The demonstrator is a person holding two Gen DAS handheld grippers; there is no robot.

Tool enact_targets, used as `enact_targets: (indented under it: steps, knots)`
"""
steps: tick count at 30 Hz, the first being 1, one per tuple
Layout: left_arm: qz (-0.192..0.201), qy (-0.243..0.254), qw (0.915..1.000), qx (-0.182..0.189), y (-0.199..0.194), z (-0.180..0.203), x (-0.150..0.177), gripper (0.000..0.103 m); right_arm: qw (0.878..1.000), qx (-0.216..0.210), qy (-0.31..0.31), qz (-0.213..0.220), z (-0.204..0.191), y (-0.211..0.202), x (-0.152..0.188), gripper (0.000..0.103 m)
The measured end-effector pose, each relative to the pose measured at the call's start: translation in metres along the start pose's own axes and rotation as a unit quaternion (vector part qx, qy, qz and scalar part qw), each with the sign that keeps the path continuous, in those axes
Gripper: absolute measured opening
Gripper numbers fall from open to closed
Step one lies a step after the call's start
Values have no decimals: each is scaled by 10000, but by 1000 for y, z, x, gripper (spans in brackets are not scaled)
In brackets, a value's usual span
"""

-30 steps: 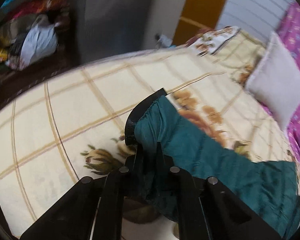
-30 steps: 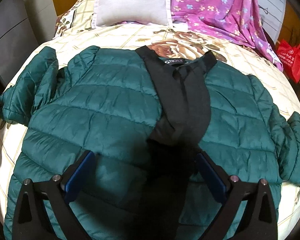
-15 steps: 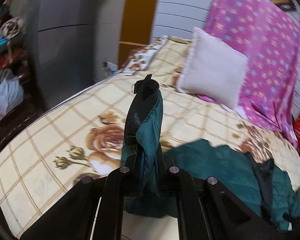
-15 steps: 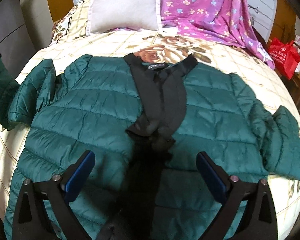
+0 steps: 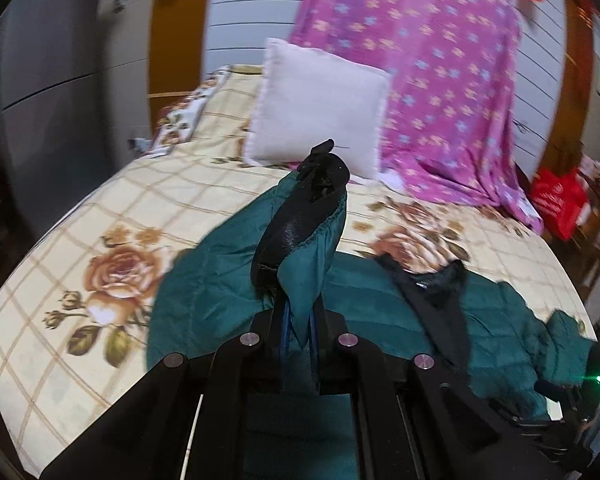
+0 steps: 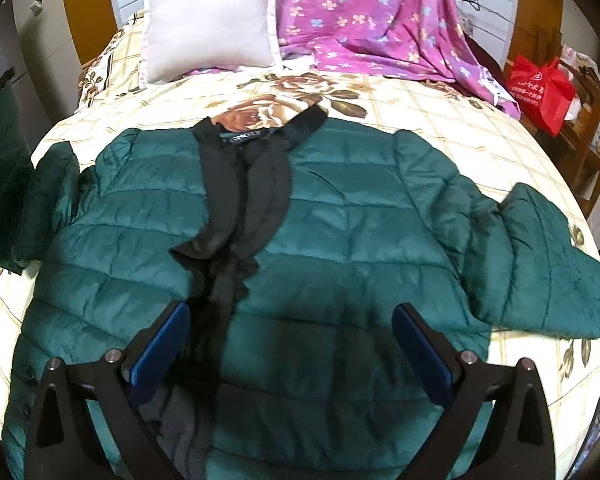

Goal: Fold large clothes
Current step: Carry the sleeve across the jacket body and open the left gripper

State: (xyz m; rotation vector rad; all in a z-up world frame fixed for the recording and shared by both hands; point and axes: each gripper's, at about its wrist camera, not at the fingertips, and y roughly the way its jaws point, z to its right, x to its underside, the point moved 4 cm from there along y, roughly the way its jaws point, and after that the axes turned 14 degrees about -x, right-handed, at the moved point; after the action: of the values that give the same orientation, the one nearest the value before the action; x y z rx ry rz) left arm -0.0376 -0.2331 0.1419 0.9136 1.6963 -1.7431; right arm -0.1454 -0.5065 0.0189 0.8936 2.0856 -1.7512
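Left wrist view: my left gripper (image 5: 298, 330) clamps the teal quilted puffer jacket's black-lined sleeve cuff (image 5: 300, 236).
Right gripper (image 6: 290, 350): I see it spread wide above the teal quilted puffer jacket (image 6: 340, 232).

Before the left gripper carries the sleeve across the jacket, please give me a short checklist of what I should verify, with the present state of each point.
1. Left gripper has a firm hold on the sleeve cuff: ok, the fingers are shut on the fabric.
2. Sleeve is lifted off the bed: ok at the cuff, which stands above the fingers.
3. Green jacket lies flat, front up: ok, though its black front edges are folded open.
4. Right gripper is free: ok, open above the jacket's lower front, holding nothing.
5. Other sleeve is spread out: ok, it lies on the bed.
6. Jacket hem is straight: cannot tell, hidden by the grippers.
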Motion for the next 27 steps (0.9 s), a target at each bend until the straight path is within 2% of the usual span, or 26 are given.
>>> enact_targets:
  steps: [7,15,22,27]
  knots:
    - [-151,424,9979,457,-8,73,21,0,9997,148,178,85,31,-13,2,102]
    - [-544,774,9919,849,5,137,60,0,9987,299,397,62,68,-17,13,102]
    - [-848,1053,9855,1025,21,172,90,0,9975,300,641,3,96,-14,24,102]
    - [-1267,958,9736,1639,28,185,106,2,9964,289,792,-16,109,-15,30,102]
